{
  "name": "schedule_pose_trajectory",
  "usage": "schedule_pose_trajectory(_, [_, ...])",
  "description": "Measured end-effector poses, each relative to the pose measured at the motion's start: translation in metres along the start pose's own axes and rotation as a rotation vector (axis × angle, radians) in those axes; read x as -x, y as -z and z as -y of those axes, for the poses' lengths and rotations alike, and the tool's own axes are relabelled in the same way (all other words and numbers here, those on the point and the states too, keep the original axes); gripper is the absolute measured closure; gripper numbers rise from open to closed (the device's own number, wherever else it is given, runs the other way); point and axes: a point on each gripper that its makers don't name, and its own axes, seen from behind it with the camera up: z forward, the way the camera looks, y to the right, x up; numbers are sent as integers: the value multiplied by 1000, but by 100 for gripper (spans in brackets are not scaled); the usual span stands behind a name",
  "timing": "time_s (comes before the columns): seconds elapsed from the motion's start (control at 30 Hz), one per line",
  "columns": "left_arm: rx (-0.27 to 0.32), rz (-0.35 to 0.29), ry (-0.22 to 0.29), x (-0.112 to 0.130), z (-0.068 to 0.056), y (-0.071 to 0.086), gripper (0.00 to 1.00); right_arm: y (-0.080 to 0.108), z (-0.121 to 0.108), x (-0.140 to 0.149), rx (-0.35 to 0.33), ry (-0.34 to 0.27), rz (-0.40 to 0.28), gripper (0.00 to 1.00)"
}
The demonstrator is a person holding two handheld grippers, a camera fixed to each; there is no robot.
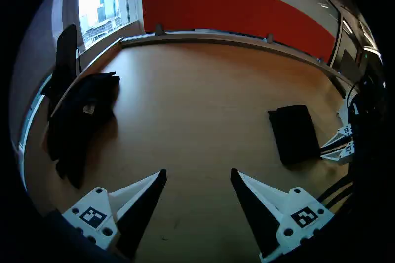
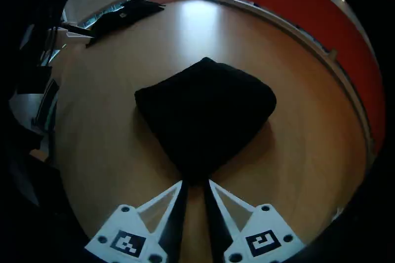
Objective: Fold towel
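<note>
L gripper (image 1: 197, 176) is hovering, jaws spread wide, over smooth wood table (image 1: 197, 90). R gripper (image 2: 196, 183) is pinching the near corner of the towel (image 2: 207, 110), which is black, plush and folded thick at 12. L view is giving it as a flat rectangle at 3, w/ a crumpled dark garment (image 1: 79, 120) at 9.

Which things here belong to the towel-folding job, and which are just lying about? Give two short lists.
Belong to the job:
- towel, black, on the table
- right gripper, pinching the towel's near corner
- left gripper, open

Just lying about:
- dark clothing heap
- chair
- red partition
</note>
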Motion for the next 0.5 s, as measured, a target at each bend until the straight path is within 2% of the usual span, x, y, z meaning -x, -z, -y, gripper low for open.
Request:
schedule_pose_trajectory(0.13, [0,1,0,1,-1,0,3,0,1,0,-2,0,-3,93])
schedule_pose_trajectory(0.5, [7,2,1,3,-3,-1,3,3,0,-3,12,19,-14,95])
